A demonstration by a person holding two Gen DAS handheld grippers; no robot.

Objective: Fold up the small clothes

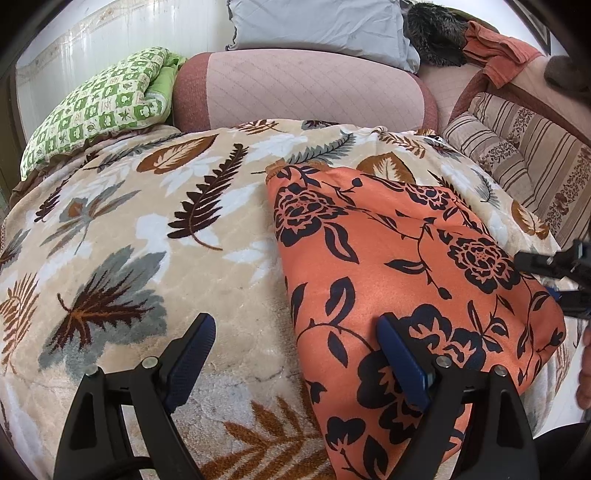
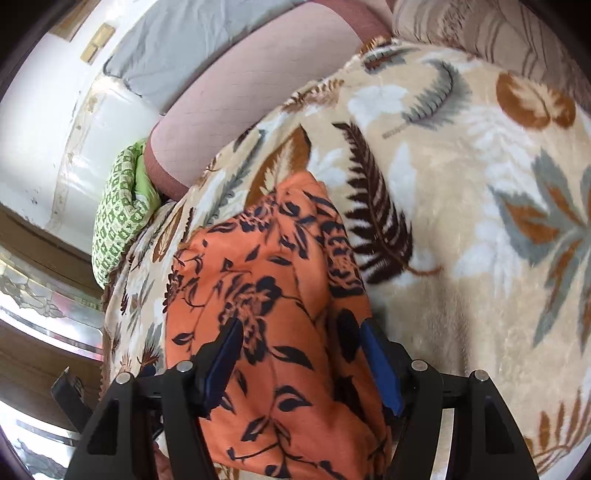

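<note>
An orange garment with a dark floral print (image 1: 399,258) lies folded on a beige leaf-patterned blanket (image 1: 147,229). My left gripper (image 1: 295,332) is open, just above the garment's near left edge; its right finger (image 1: 400,363) is over the cloth, its left finger (image 1: 192,354) over the blanket. My right gripper (image 2: 299,343) is open with the garment (image 2: 266,280) lying between and under its fingers. It also shows at the right edge of the left wrist view (image 1: 561,269).
A pink quilted cushion (image 1: 295,88) and a grey pillow (image 1: 321,26) sit behind the blanket. A green patterned pillow (image 1: 96,107) lies at the back left. Striped cushions (image 1: 517,162) are at the right. A window and wall (image 2: 44,110) are to the left in the right wrist view.
</note>
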